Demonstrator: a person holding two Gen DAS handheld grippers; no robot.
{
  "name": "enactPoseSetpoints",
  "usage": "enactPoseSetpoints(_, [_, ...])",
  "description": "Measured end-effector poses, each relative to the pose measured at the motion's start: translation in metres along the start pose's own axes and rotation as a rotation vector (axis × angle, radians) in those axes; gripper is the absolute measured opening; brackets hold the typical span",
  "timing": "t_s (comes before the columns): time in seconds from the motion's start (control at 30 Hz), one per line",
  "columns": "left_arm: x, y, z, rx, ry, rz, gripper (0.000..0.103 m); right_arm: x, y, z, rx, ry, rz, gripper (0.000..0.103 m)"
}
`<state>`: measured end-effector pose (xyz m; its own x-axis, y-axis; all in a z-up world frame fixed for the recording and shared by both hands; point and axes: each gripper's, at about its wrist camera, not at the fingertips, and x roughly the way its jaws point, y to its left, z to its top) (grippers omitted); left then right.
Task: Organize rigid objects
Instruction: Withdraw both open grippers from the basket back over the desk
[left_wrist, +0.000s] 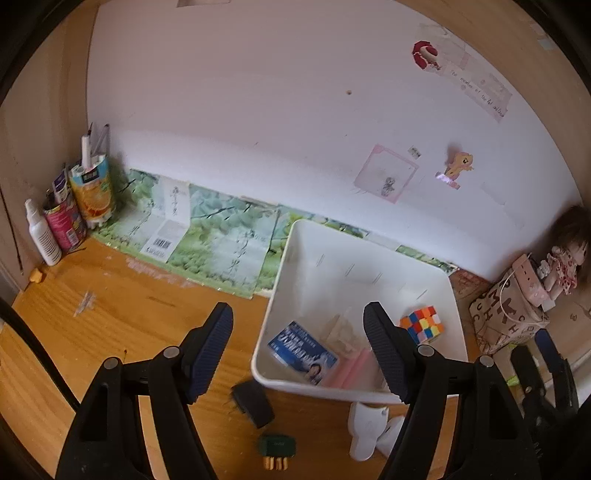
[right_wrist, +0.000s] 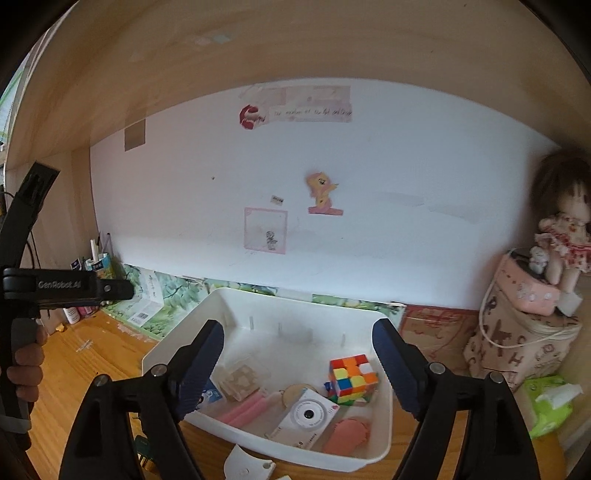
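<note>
A white plastic bin stands on the wooden desk against the wall. Inside lie a colourful puzzle cube, a blue printed card, pink sticks, a small white camera, a pink round piece and a clear box. In front of the bin on the desk are a black block, a green plug with yellow pins and a white object. My left gripper hangs open over the bin's near left corner, empty. My right gripper is open above the bin's front, empty.
Drink cartons with pens and a white bottle fill the far left corner. A doll, a patterned bag and a green tissue pack crowd the right. A hand shows at the left edge.
</note>
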<state>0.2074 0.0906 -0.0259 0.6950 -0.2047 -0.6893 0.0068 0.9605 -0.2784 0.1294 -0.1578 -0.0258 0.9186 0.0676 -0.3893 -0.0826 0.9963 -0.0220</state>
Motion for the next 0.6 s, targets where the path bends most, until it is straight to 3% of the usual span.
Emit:
enactPoseSetpoints(0.3, [-0.005, 0.024, -0.021, -0.017, 0.058, 0.039, 0.076, -0.018, -0.002, -0.017, 0.039, 0.044, -0.055, 0.083])
enactPoseSetpoints(0.6, [0.004, 0.049, -0.051, -0.050, 0.153, 0.096, 0.076, -0.020, 0.005, -0.054, 0.084, 0.157, -0.062, 0.083])
